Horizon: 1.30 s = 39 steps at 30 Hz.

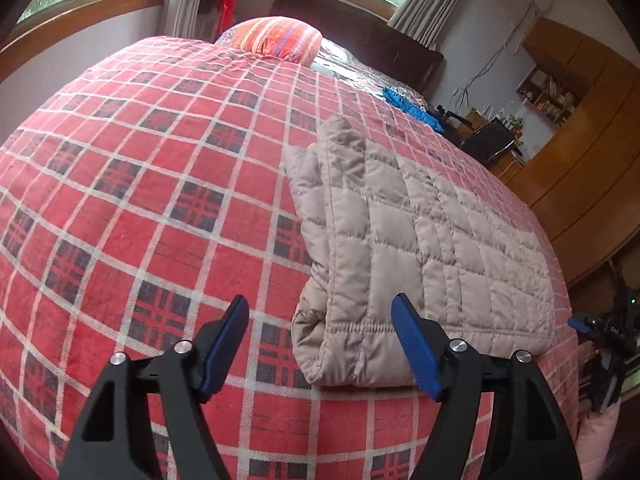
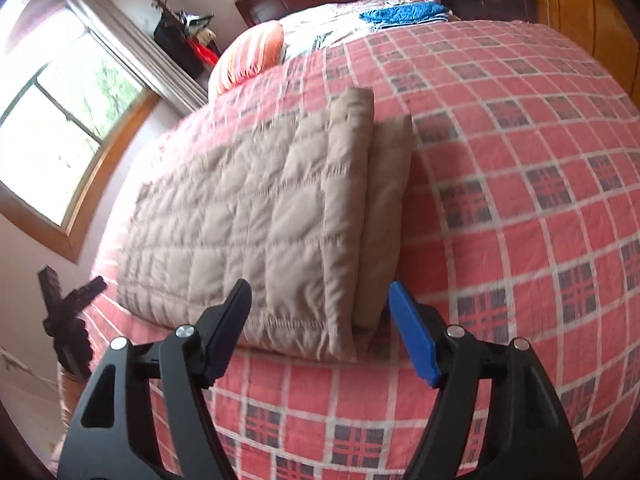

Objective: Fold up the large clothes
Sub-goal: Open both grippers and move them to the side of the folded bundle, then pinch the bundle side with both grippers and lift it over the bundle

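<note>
A beige quilted jacket [image 1: 420,240] lies folded into a long rectangle on the red plaid bedspread [image 1: 140,184]. My left gripper [image 1: 320,316] is open, hovering just above the near left corner of the folded jacket, holding nothing. In the right wrist view the same jacket [image 2: 256,220] shows a narrower folded layer along its right side. My right gripper [image 2: 320,300] is open over the jacket's near right corner, empty. At the far right of the left wrist view, the other gripper [image 1: 600,344] shows at the bed's edge.
A striped orange pillow [image 1: 284,40] and a blue cloth [image 1: 416,108] lie near the dark headboard [image 1: 360,36]. Wooden cabinets [image 1: 580,152] stand right of the bed. Windows [image 2: 56,136] line the wall on the left. Wide stretches of bedspread [image 2: 520,200] surround the jacket.
</note>
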Each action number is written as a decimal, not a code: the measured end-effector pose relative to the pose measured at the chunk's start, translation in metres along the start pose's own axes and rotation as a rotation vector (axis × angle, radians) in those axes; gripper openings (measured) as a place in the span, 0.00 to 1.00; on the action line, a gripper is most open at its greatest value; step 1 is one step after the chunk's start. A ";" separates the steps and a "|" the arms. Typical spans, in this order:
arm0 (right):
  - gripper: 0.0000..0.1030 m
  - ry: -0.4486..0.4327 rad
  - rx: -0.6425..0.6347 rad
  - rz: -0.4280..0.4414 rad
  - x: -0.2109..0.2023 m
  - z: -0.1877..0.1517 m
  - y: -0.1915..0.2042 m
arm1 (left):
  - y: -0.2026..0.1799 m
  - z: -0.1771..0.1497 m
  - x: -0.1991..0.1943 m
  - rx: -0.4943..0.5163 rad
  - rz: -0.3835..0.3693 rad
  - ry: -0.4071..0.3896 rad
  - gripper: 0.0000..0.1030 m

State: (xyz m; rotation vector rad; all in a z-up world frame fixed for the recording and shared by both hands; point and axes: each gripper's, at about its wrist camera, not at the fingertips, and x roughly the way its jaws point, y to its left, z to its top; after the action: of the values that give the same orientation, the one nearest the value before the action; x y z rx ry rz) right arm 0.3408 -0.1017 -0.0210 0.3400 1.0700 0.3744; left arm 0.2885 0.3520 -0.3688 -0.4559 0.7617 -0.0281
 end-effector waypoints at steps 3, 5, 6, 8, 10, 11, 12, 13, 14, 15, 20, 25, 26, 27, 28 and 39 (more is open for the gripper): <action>0.71 0.012 0.041 0.011 0.007 0.011 -0.012 | 0.007 0.018 0.011 -0.049 -0.035 0.024 0.72; 0.71 0.027 0.067 0.014 0.018 0.017 -0.019 | 0.010 0.028 0.021 -0.053 -0.014 0.031 0.72; 0.71 0.031 0.077 0.018 0.022 0.020 -0.022 | 0.010 0.031 0.026 -0.050 -0.001 0.035 0.72; 0.71 0.037 0.094 0.019 0.029 0.022 -0.029 | 0.010 0.036 0.034 -0.054 0.003 0.048 0.72; 0.72 0.046 0.107 0.020 0.036 0.026 -0.032 | 0.009 0.039 0.041 -0.052 -0.007 0.056 0.72; 0.72 0.050 0.112 0.024 0.038 0.028 -0.033 | 0.007 0.040 0.045 -0.048 -0.020 0.062 0.72; 0.73 0.053 0.117 0.031 0.040 0.029 -0.034 | 0.005 0.040 0.048 -0.044 -0.033 0.068 0.72; 0.74 0.057 0.121 0.046 0.043 0.032 -0.035 | 0.003 0.040 0.052 -0.040 -0.045 0.075 0.72; 0.75 0.059 0.123 0.054 0.045 0.034 -0.035 | 0.001 0.040 0.056 -0.036 -0.058 0.083 0.72; 0.76 0.061 0.124 0.058 0.046 0.035 -0.034 | -0.001 0.039 0.062 -0.034 -0.068 0.095 0.72; 0.79 0.085 0.138 0.063 0.062 0.040 -0.036 | -0.003 0.039 0.088 -0.058 -0.107 0.151 0.72; 0.82 0.116 0.166 0.087 0.082 0.042 -0.045 | 0.000 0.042 0.109 -0.100 -0.179 0.182 0.73; 0.82 0.122 0.176 0.097 0.086 0.042 -0.048 | -0.001 0.043 0.112 -0.096 -0.187 0.182 0.73; 0.82 0.127 0.187 0.110 0.091 0.042 -0.050 | -0.002 0.044 0.113 -0.089 -0.194 0.186 0.73; 0.82 0.127 0.195 0.117 0.092 0.039 -0.052 | -0.005 0.044 0.116 -0.079 -0.200 0.194 0.74; 0.30 0.117 0.150 0.174 0.108 0.052 -0.034 | -0.037 0.044 0.119 -0.020 -0.180 0.179 0.35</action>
State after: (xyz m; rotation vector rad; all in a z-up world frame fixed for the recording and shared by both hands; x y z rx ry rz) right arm 0.4383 -0.0869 -0.0976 0.5523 1.1895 0.4750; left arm 0.4097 0.3137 -0.4048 -0.5450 0.8949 -0.2324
